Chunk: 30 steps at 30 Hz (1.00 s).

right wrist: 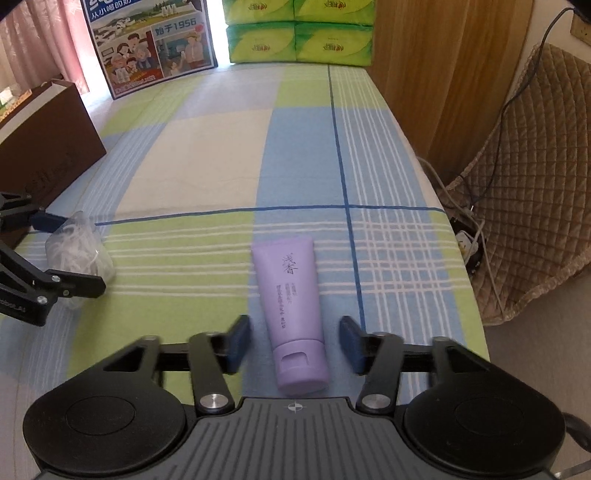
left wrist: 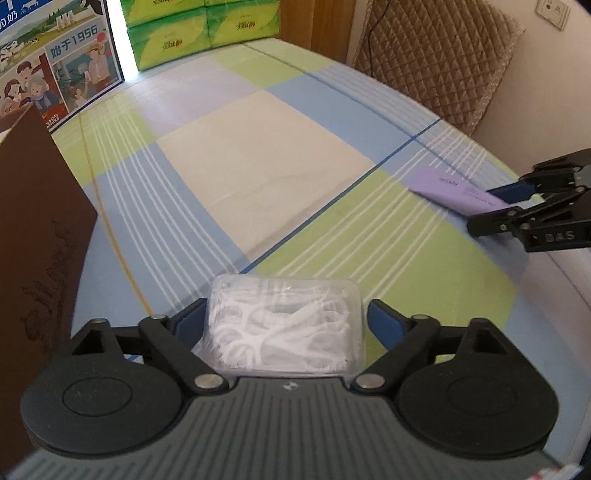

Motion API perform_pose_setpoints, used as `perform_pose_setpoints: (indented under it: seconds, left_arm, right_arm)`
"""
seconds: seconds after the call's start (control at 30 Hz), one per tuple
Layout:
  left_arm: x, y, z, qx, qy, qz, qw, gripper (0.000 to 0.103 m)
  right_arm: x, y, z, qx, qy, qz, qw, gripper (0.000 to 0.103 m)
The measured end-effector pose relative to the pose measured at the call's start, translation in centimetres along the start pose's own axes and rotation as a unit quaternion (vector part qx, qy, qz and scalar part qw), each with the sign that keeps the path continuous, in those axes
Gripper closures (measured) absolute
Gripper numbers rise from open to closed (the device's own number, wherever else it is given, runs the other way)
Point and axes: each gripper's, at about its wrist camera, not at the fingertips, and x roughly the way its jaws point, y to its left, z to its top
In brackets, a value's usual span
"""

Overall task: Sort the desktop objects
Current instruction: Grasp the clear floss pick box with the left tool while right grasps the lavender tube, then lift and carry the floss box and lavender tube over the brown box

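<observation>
A clear plastic box of white floss picks (left wrist: 280, 325) lies on the checked tablecloth (left wrist: 258, 158). My left gripper (left wrist: 288, 321) straddles it, its blue pads close beside the box's sides, with a thin gap showing on the right. The right wrist view shows that same box (right wrist: 79, 258) and left gripper (right wrist: 79, 254) at the left edge. A purple tube (right wrist: 290, 291) lies cap toward the camera between the fingers of my right gripper (right wrist: 295, 343), which stands open with clear gaps on both sides. From the left wrist, the tube (left wrist: 450, 188) and right gripper (left wrist: 482, 208) appear at the far right.
A brown box (left wrist: 37, 240) stands at the left. An illustrated carton (left wrist: 55, 62) and green tissue packs (left wrist: 199, 33) line the back. A quilted brown chair (right wrist: 535, 177) and floor cables (right wrist: 469, 240) lie past the table's right edge (right wrist: 454, 229).
</observation>
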Motion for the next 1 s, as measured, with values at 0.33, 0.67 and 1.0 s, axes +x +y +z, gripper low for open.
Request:
perform_pose_setpoints:
  seconds: [0.33, 0.67, 1.0]
  left_arm:
    - [-2.0, 0.6, -3.2, -0.082, 0.007, 0.045, 0.9956, 0.02]
    - [-6.2, -0.2, -9.0, -0.163, 0.021, 0.075, 0.9835, 0.02]
    - [-9.7, -1.1, -12.5, -0.217, 0.019, 0.098, 0.9711, 0.02]
  right_arm:
    - [0.8, 0.4, 0.6, -0.032, -0.011, -0.002, 0.999, 0.049]
    - [0.6, 2.9, -0.1, -0.073, -0.001, 0.019, 0.997, 0.072]
    - [-1.5, 10.0, -4.1, -0.172, 0.036, 0.137, 0.975, 0.073]
